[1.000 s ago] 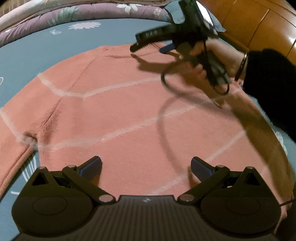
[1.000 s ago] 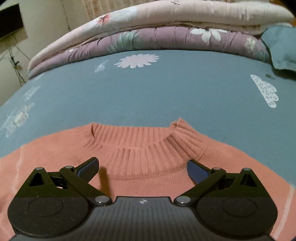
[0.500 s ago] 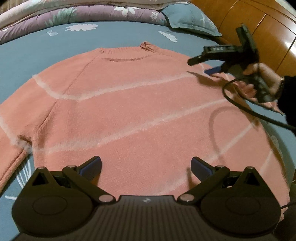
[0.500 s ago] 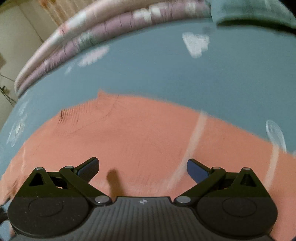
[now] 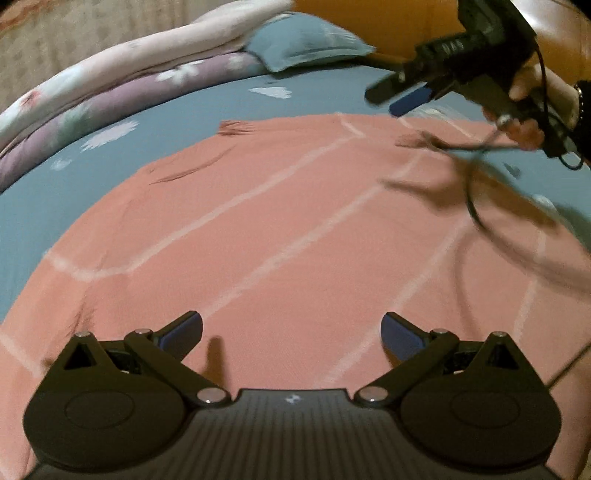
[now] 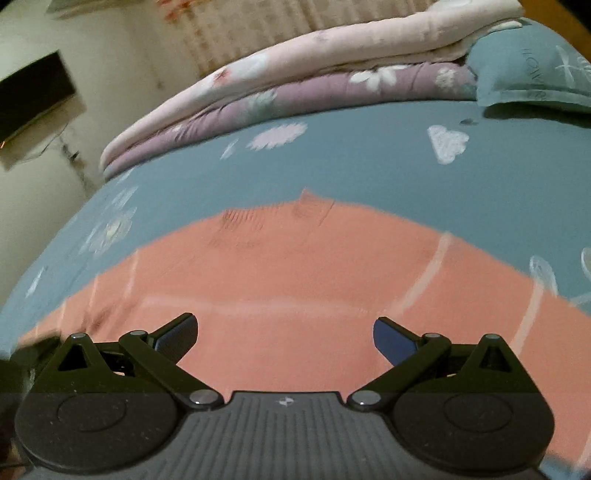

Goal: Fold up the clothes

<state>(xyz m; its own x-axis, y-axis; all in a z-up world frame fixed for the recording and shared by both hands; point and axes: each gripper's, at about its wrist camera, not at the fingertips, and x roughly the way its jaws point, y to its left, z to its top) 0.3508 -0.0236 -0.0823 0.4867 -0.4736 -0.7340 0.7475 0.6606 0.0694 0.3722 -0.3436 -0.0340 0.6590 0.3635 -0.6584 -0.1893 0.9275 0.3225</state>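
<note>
A salmon-pink knitted sweater (image 5: 280, 229) with thin white stripes lies spread flat on the blue bedsheet (image 5: 66, 192), its ribbed collar (image 5: 236, 127) at the far side. My left gripper (image 5: 291, 334) hangs open just above the sweater's body, nothing between its fingers. In the left wrist view the right gripper (image 5: 397, 98) is held by a hand (image 5: 532, 110) over the sweater's far right shoulder, a black cable looping below it. In the right wrist view the right gripper (image 6: 284, 332) is open above the sweater (image 6: 295, 280), facing the collar (image 6: 273, 218).
Folded quilts, pink over purple (image 6: 303, 81), are stacked along the far side of the bed. A blue pillow (image 6: 532, 70) lies at the far right. A wooden headboard (image 5: 406, 26) stands behind it. A dark screen (image 6: 33, 96) hangs on the left wall.
The right gripper has swung from over the collar toward the sweater's right shoulder and risen. My left gripper has turned to the right, bringing pillow and quilts into view. Both stayed open.
</note>
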